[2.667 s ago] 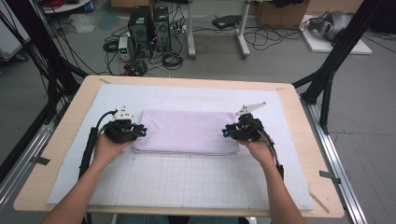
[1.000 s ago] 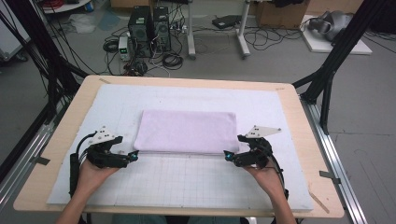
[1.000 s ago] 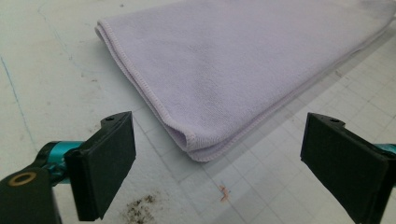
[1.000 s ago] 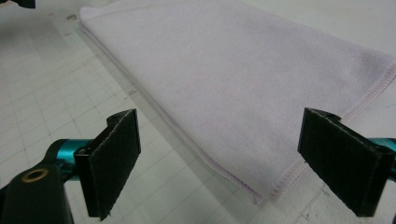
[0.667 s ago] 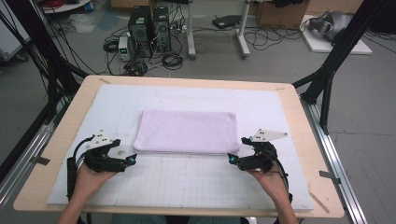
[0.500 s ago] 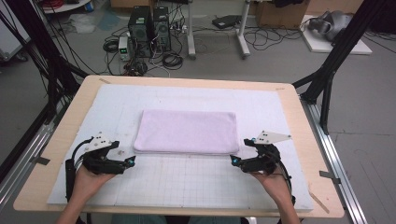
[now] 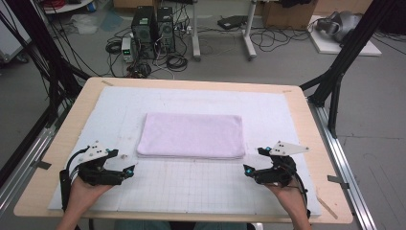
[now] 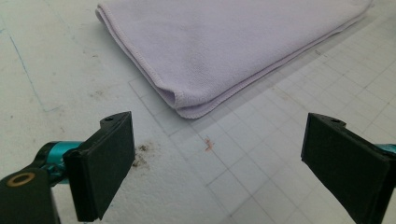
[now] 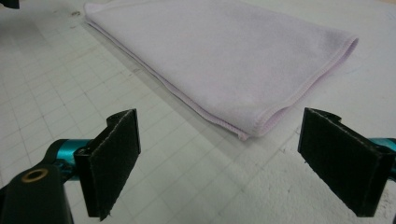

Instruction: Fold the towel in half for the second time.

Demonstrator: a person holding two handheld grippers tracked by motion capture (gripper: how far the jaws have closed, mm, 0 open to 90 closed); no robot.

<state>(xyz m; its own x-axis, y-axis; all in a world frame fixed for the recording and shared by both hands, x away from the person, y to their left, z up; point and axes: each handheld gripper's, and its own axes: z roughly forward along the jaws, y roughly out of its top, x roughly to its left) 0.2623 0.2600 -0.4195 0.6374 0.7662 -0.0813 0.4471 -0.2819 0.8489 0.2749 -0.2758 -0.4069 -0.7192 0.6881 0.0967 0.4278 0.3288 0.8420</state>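
A folded lilac towel (image 7: 191,135) lies flat in the middle of the white gridded mat (image 7: 201,187). My left gripper (image 7: 130,168) rests near the mat's front left, open, with nothing between its jaws; the towel's near left corner (image 8: 187,105) lies ahead of it, apart. My right gripper (image 7: 250,165) sits at the front right, open and holding nothing, a short way in front of the towel's near right corner (image 9: 252,128). Both grippers (image 8: 219,168) (image 9: 219,163) point toward the towel without touching it.
The mat covers a wooden table (image 7: 306,110) with bare wood at the rims. Black frame legs (image 7: 344,57) stand at the back corners. Computer cases (image 7: 153,24) and cables lie on the floor beyond the far edge.
Both grippers have let go of the towel's sides and pulled back toward the front edge, moving outward. The towel stays flat in the middle.
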